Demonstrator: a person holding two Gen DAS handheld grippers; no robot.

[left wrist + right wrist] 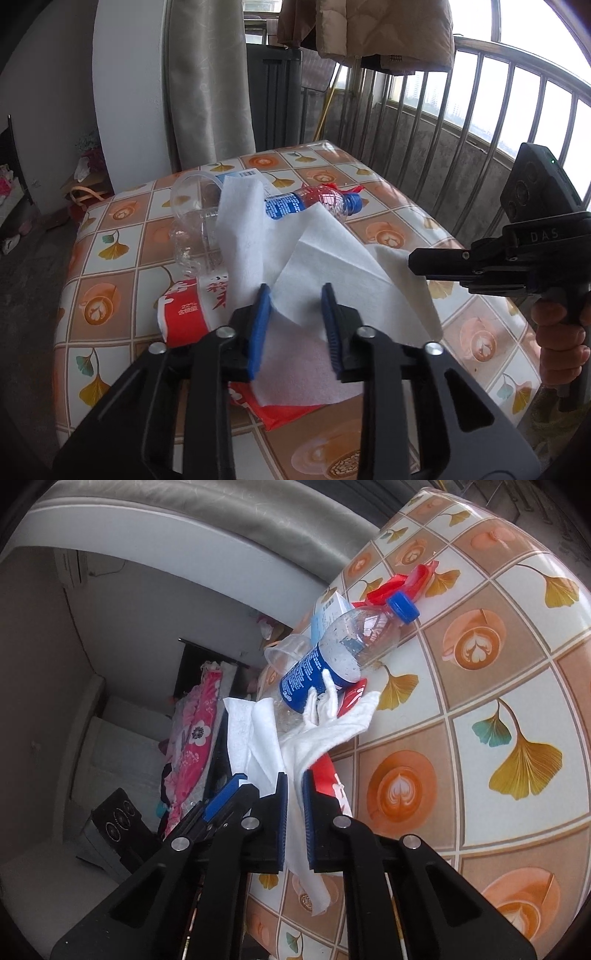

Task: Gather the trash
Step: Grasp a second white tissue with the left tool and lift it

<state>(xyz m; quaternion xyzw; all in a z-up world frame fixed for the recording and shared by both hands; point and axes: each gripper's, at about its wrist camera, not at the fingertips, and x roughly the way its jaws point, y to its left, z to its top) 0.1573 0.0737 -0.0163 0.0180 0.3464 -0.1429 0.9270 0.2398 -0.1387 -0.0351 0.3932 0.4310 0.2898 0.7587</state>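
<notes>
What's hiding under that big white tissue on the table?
Under the white tissue lie a red wrapper and part of a blue-labelled bottle. Anything else beneath stays covered.

One plastic bottle (pixel 314 201), one clear cup (pixel 194 206), one white tissue (pixel 332 258), two red wrappers (pixel 184 314).
</notes>
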